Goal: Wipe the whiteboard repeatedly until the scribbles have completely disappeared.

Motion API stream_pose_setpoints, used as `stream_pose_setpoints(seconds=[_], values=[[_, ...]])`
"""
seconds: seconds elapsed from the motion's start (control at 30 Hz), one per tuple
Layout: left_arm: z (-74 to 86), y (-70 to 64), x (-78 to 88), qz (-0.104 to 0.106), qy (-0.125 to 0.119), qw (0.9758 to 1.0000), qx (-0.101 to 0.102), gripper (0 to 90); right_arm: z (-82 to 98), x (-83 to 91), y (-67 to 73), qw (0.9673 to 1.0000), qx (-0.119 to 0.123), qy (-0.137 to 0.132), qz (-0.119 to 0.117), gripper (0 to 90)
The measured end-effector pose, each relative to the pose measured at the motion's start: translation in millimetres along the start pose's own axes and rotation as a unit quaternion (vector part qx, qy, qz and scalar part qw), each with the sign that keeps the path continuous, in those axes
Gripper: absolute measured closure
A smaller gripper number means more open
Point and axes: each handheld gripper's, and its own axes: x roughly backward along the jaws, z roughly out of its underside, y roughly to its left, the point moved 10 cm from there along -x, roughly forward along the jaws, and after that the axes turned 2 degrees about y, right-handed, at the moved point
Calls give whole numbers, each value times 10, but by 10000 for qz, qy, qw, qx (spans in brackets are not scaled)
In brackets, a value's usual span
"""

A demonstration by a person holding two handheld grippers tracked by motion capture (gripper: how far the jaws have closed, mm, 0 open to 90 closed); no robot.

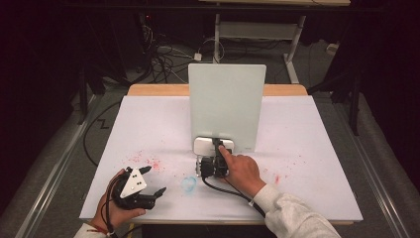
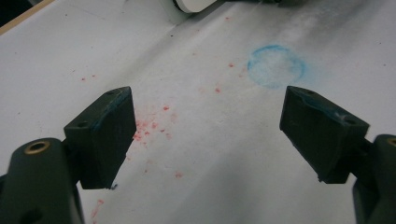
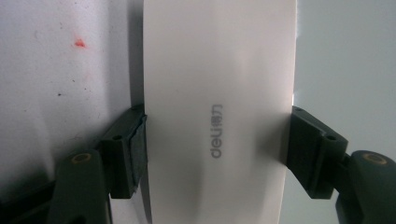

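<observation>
Between right claw [image 3: 215, 144] jaws: stand foot [image 3: 217, 93], lengthwise.

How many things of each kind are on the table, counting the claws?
Claws: 2, left and right
Upright boards: 1
White bases: 1
Blue chalk rings: 1
Total: 5, leaving out the scattered red specks, too many to count.
</observation>
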Motion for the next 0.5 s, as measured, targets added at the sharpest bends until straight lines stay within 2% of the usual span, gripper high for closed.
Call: stream_pose_setpoints(seconds=[0.07, 0.23, 0.37, 0.4, 0.43, 0.5], values=[[-4, -2, -1, -4, 2, 10000, -12, 179, -22, -3, 2, 10000, 40, 66, 55, 308], [-17, -12, -6, -1, -2, 10000, -24, 179, -140, -23, 4, 9996, -182, -154, 118, 308], [-18, -7, -16, -6, -2, 10000, -13, 178, -187, -27, 0, 9995, -217, -220, 94, 308], [-16, -6, -13, -6, -1, 10000, -13, 179, -180, -21, -10, 9995, -232, -209, 93, 309], [-14, -3, -10, -9, -4, 10000, -2, 178, -175, -25, -55, 9995, -143, -219, 167, 309], [-10, 4, -5, -15, -9, 10000, 5, 179, -132, -16, -129, 9991, -280, -217, 224, 309]])
